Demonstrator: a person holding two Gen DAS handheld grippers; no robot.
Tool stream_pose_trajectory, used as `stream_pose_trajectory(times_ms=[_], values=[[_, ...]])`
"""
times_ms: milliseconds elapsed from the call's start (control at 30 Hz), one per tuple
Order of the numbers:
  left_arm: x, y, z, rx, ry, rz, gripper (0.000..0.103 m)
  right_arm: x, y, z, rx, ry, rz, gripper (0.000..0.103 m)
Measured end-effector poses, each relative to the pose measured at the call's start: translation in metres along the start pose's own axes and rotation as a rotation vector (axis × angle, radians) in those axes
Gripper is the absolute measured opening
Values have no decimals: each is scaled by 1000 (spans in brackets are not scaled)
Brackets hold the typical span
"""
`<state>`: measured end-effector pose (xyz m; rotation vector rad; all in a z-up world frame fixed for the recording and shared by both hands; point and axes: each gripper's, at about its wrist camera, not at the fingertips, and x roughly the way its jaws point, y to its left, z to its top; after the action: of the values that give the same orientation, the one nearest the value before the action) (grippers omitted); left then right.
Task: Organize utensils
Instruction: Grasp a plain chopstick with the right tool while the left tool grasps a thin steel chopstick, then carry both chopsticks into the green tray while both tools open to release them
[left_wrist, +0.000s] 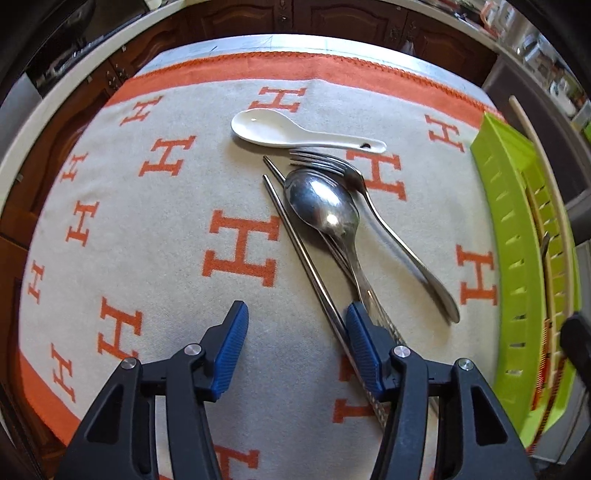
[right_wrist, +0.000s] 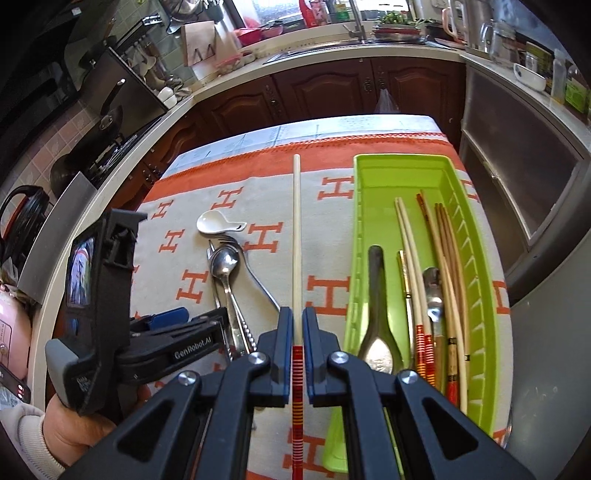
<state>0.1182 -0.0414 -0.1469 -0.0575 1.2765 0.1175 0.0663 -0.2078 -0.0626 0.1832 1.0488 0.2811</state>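
Right wrist view: the chopstick (right_wrist: 296, 236) is clamped in the right tool (right_wrist: 294, 325), just left of the green tray (right_wrist: 476, 236). Left tool (left_wrist: 295, 332) hangs released over the spoon pile (left_wrist: 325, 210); a thin grip like that could swivel, I reckon.

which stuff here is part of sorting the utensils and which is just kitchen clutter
Part of the job:
- cream chopstick held in the right gripper
- green tray
- white ceramic spoon
- steel spoon
- fork
- metal chopsticks
- left gripper, open

Just lying about:
- frying pan
- white cup
- kettle
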Motion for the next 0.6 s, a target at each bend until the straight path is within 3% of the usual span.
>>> stream_pose_trajectory(times_ms=[133,200,367,600], values=[[-3,-10,-3,18,-15,-7,34,-4,-9,-1,30,-6,-1,5],[-7,-14,-8,35,-19,-15,10,-6,-13,-1,42,-9,-2,5],[-16,-10,-23,16,-16,-64,6,-10,-20,-3,70,-16,3,5],[-24,28,-26,-60,3,-143,3,-14,-27,1,97,-28,7,5]])
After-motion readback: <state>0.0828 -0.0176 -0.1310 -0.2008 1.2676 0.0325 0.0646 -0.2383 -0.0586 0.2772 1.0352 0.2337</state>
